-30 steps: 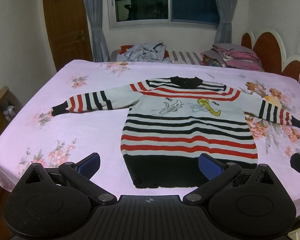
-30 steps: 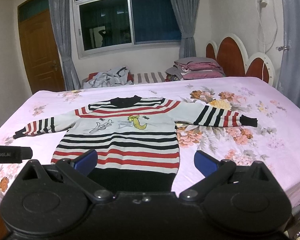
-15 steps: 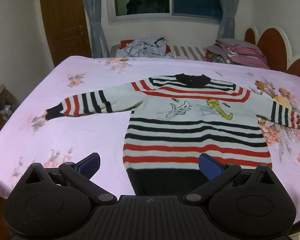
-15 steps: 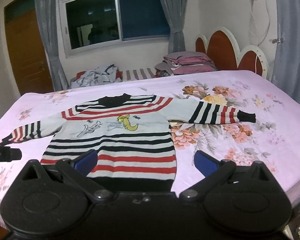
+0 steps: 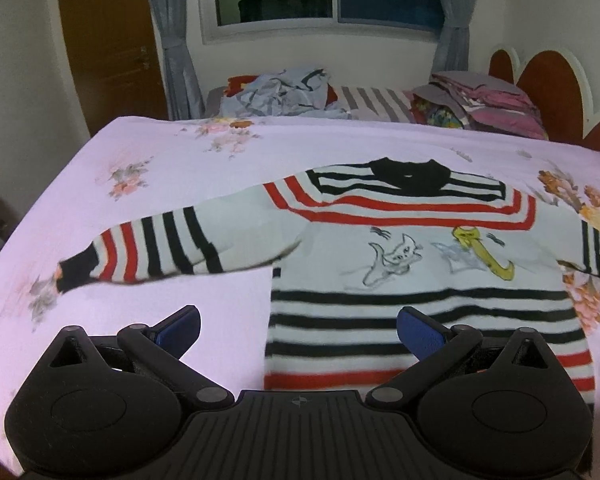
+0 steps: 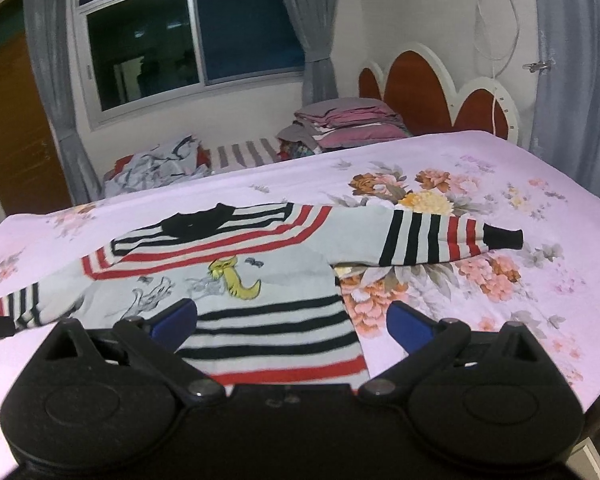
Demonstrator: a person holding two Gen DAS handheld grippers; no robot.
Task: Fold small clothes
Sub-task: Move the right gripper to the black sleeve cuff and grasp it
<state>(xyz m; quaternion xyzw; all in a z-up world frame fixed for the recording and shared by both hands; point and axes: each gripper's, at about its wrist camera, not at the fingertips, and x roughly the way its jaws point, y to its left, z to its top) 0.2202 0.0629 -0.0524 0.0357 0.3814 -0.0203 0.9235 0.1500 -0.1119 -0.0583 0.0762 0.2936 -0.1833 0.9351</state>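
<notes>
Pink floral bedding covers the bed (image 5: 148, 216), and on it a striped sweater (image 5: 412, 280) lies flat, front up, with its black collar toward the far edge and its hem toward the near edge. Both sleeves are spread out to the sides: one sleeve (image 5: 148, 252) reaches toward the left edge of the bed, the other sleeve (image 6: 440, 240) toward the right edge, over a cluster of printed flowers. A cat and a yellow figure are drawn on the chest (the yellow one is hard to make out).

At the near edge the left gripper (image 5: 298, 330) hangs above the sweater's left side, its blue-padded fingers (image 5: 180, 326) spread wide and holding nothing; one finger is over bare sheet, the other over the striped body. Likewise the right gripper (image 6: 292, 322) has its fingers (image 6: 410, 326) wide apart and empty, framing the sweater's right side seam.

Beyond the far edge sit a rumpled heap of clothes (image 5: 284, 92) and a folded stack of bedding (image 6: 344, 122), below a dark window (image 6: 188, 36) with grey curtains. A scalloped headboard (image 6: 432, 92) stands at the right.
</notes>
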